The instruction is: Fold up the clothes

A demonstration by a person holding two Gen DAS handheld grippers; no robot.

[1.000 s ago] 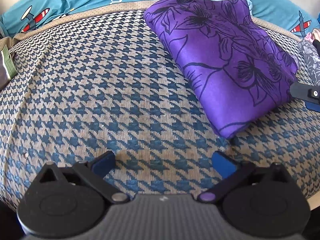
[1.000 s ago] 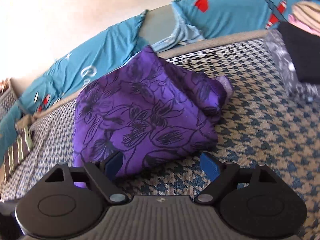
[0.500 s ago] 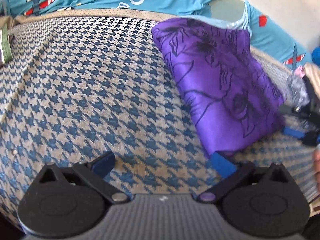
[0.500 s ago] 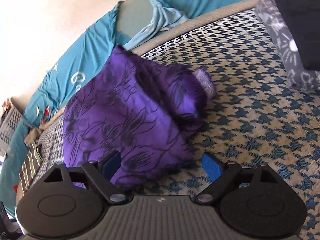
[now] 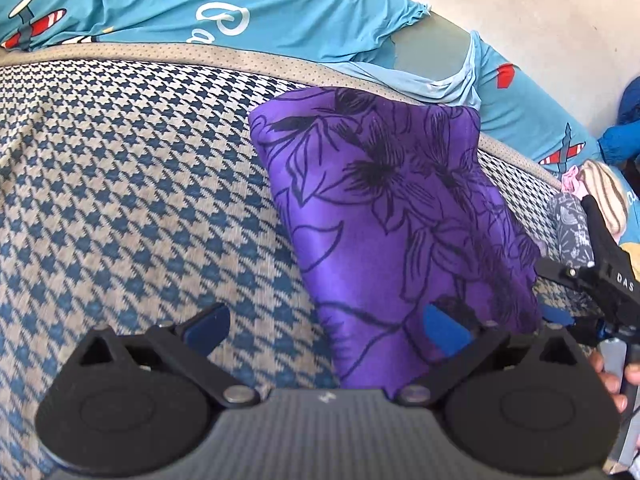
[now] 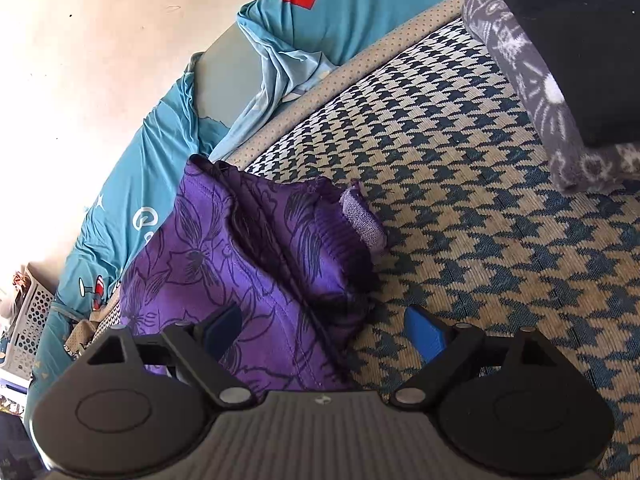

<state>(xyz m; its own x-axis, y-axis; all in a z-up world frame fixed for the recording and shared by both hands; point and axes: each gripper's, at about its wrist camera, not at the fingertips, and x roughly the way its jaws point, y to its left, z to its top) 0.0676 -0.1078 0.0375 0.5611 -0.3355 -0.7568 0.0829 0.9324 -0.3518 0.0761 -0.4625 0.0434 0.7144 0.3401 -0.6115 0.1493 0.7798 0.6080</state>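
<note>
The purple garment (image 5: 392,216) lies folded into a thick, roughly oblong bundle on the houndstooth surface (image 5: 132,200), right of centre in the left wrist view and at lower left in the right wrist view (image 6: 224,264). Its cloth is smooth and slightly glossy, printed with large black-outlined flowers. From the right wrist view the layers show as soft rolled ridges, with a paler ribbed band (image 6: 360,216) sticking out at the bundle's right edge.

The left gripper (image 5: 328,324) has its blue pads spread wide; the right-hand pad sits over the near end of the garment, the other over bare weave, and neither presses the cloth. The right gripper (image 6: 324,330) is likewise spread wide, its left pad over the purple cloth and its right pad over the weave, pinching nothing. In the left wrist view the right gripper (image 5: 560,316) appears at the right edge, just beside the bundle's lower right corner, with fingers of a hand (image 5: 616,380) on its handle.

The surface is a coarse woven mat in blue and tan, edged by a dotted beige border (image 5: 240,56). Beyond it a teal sheet (image 5: 280,4) with aeroplane prints lies rumpled. At upper right in the right wrist view, a grey patterned fleece (image 6: 532,80) lies under a black cloth (image 6: 580,40).
</note>
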